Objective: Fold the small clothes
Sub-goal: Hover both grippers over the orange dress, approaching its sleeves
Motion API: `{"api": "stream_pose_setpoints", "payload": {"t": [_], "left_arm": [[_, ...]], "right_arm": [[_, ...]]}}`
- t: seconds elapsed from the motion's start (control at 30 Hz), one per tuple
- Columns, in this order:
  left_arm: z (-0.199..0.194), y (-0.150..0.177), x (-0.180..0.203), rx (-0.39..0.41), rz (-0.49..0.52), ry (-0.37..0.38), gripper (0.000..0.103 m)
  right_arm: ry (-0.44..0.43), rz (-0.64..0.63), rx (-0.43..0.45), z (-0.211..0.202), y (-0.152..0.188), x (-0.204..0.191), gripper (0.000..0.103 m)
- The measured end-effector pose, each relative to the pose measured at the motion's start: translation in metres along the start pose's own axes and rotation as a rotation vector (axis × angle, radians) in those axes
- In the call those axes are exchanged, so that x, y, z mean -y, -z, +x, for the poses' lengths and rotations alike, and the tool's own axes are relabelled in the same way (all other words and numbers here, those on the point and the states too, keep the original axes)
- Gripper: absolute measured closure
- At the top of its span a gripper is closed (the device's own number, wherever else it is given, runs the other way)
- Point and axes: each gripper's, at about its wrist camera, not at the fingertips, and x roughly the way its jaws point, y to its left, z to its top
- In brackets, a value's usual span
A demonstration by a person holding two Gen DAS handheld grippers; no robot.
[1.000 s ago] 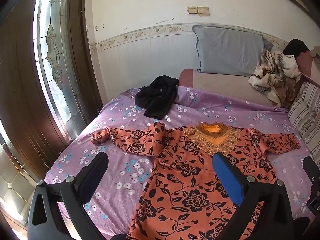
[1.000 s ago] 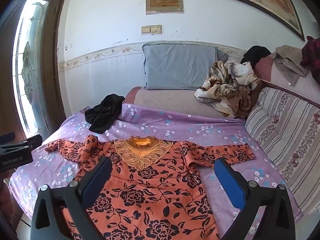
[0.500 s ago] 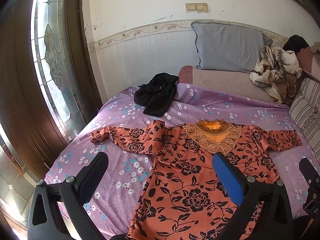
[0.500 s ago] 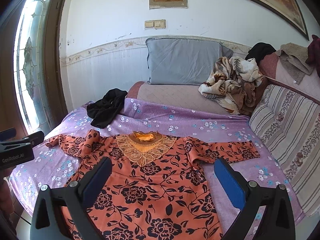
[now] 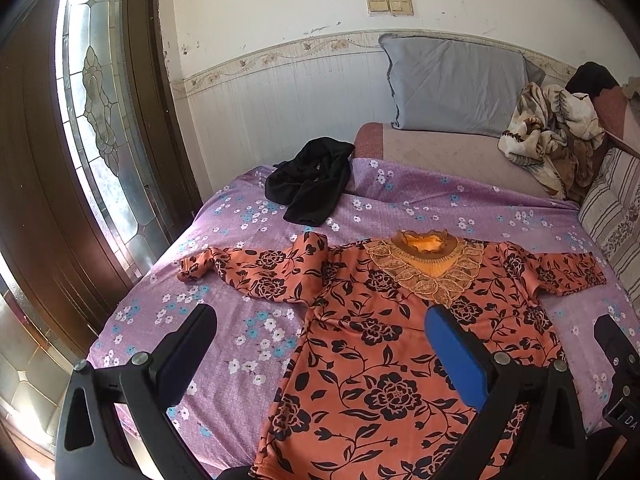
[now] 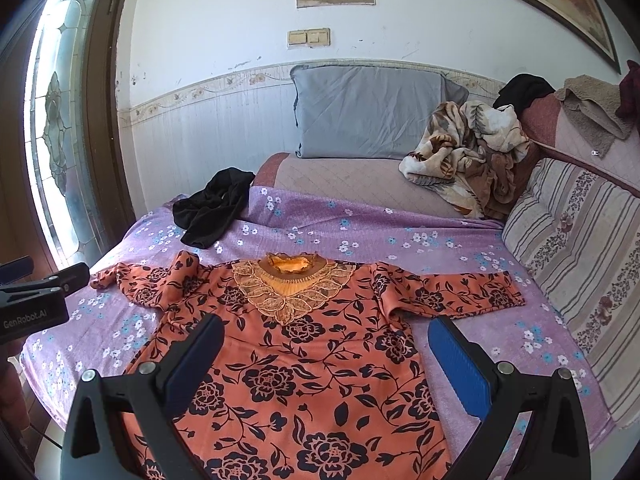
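Note:
An orange top with black flowers (image 5: 384,320) (image 6: 304,340) lies spread face up on the purple flowered bedsheet (image 5: 248,320) (image 6: 460,236), collar toward the wall. Its left sleeve (image 5: 240,272) is bunched and creased; its right sleeve (image 6: 460,292) lies out straight. My left gripper (image 5: 320,328) hangs open above the top's left side, holding nothing. Over the lower body of the top my right gripper (image 6: 324,340) is open and holds nothing. The left gripper's body (image 6: 36,304) shows at the left edge of the right wrist view.
A crumpled black garment (image 5: 312,184) (image 6: 212,208) lies at the bed's far left. A grey pillow (image 6: 372,112) leans on the wall, a patterned blanket heap (image 6: 468,156) beside it. A striped cushion (image 6: 580,264) lines the right side; a glass door (image 5: 100,120) stands left.
Both grippers have drawn back and risen a little, so the top sits lower and smaller in each view. The top itself has not moved and both grippers stay open.

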Motion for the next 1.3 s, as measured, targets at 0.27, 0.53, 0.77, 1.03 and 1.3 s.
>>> {"api": "stream_pose_setpoints", "payload": {"t": [0.27,0.53,0.77,1.03,1.3], "left_arm": [[0.002,-0.002,-0.001,-0.003,-0.003,-0.007,0.000],[0.004,-0.001,0.000,-0.012,0.001,-0.014,0.000],[0.005,0.001,0.003,-0.016,0.009,-0.017,0.000],[0.013,-0.001,0.018,-0.027,0.032,-0.019,0.000],[0.055,0.005,0.033,-0.089,0.049,0.007,0.000]], "right_arm": [[-0.010,0.008,-0.002,0.004,-0.002,-0.002,0.000],[-0.019,0.009,-0.009,0.007,-0.001,-0.003,0.000],[-0.020,0.016,-0.009,0.008,-0.001,-0.001,0.000],[-0.019,0.034,-0.016,0.017,0.000,0.011,0.000],[0.028,0.040,-0.058,0.055,0.001,0.027,0.000]]}}
